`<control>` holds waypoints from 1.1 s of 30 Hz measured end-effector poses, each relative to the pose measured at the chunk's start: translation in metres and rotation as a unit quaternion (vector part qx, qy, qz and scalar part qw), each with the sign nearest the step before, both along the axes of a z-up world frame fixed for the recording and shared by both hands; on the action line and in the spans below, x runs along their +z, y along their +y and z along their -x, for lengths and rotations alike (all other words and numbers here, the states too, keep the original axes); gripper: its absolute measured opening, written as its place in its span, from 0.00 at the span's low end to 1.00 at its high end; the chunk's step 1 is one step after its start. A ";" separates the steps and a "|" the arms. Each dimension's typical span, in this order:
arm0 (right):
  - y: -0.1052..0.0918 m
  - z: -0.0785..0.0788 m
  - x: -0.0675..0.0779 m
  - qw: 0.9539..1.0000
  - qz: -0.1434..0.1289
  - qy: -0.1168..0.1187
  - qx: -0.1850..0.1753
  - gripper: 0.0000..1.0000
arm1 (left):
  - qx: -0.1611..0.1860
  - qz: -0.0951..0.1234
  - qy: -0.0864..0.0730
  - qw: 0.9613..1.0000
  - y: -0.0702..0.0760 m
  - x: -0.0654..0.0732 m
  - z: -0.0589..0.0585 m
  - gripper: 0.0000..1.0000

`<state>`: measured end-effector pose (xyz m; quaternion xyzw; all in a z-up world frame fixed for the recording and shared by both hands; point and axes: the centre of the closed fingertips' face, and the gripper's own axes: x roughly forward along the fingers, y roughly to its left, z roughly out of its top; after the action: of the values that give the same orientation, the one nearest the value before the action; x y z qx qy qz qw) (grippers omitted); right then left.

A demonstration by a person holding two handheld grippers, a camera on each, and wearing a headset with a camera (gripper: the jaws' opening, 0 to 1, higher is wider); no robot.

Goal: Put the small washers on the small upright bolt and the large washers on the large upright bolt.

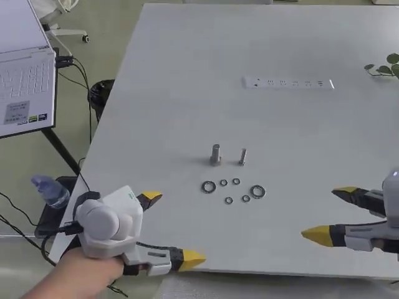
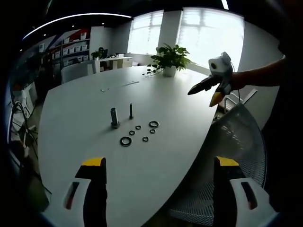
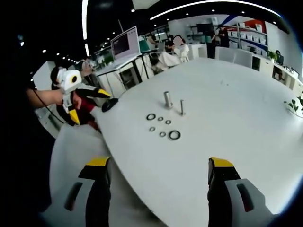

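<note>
Two bolts stand upright mid-table: the large bolt (image 1: 215, 154) on the left and the small bolt (image 1: 242, 157) beside it. In front of them lie two large washers (image 1: 209, 187) (image 1: 257, 191) and several small washers (image 1: 229, 200). My left gripper (image 1: 172, 227) hovers open at the table's near left corner, with nothing between its fingers. Over the near right edge, my right gripper (image 1: 327, 213) is open too and holds nothing. The bolts (image 2: 114, 117) and washers (image 2: 125, 141) lie ahead in the left gripper view, and likewise the bolts (image 3: 167, 100) and washers (image 3: 174, 135) in the right gripper view.
A white power strip (image 1: 288, 83) lies farther back on the table. A laptop (image 1: 25, 75) sits on a stand at the left, with cables and a water bottle (image 1: 51, 190) below. A plant (image 1: 386, 67) is at the far right edge. A mesh chair (image 2: 227, 156) stands by the table.
</note>
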<state>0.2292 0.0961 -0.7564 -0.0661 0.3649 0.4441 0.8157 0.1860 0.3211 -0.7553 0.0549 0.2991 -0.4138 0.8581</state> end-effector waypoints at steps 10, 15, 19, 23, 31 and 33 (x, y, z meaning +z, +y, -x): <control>0.005 -0.011 -0.011 0.999 0.024 0.020 0.018 0.77 | 0.009 -0.006 0.005 1.000 -0.002 -0.005 0.002 0.93; 0.008 -0.018 -0.011 0.998 0.036 0.022 0.036 0.75 | 0.032 0.002 0.009 0.999 0.007 -0.006 -0.005 0.92; 0.010 -0.024 -0.010 0.997 0.047 0.017 0.051 0.74 | 0.032 -0.006 0.009 0.999 0.007 -0.007 -0.006 0.92; 0.014 -0.031 -0.006 0.997 0.045 0.017 0.059 0.73 | 0.038 -0.002 0.009 0.999 0.007 -0.006 -0.009 0.92; 0.019 -0.048 -0.008 0.993 0.075 0.005 0.090 0.71 | 0.036 0.000 0.011 0.999 0.003 -0.006 -0.011 0.92; 0.021 -0.049 -0.009 0.992 0.078 0.006 0.097 0.70 | 0.038 0.001 0.011 0.999 0.003 -0.006 -0.012 0.92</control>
<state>0.2784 0.1173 -0.7652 -0.1619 0.3955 0.4912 0.7590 0.1975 0.3236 -0.7613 0.0383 0.3098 -0.3820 0.8699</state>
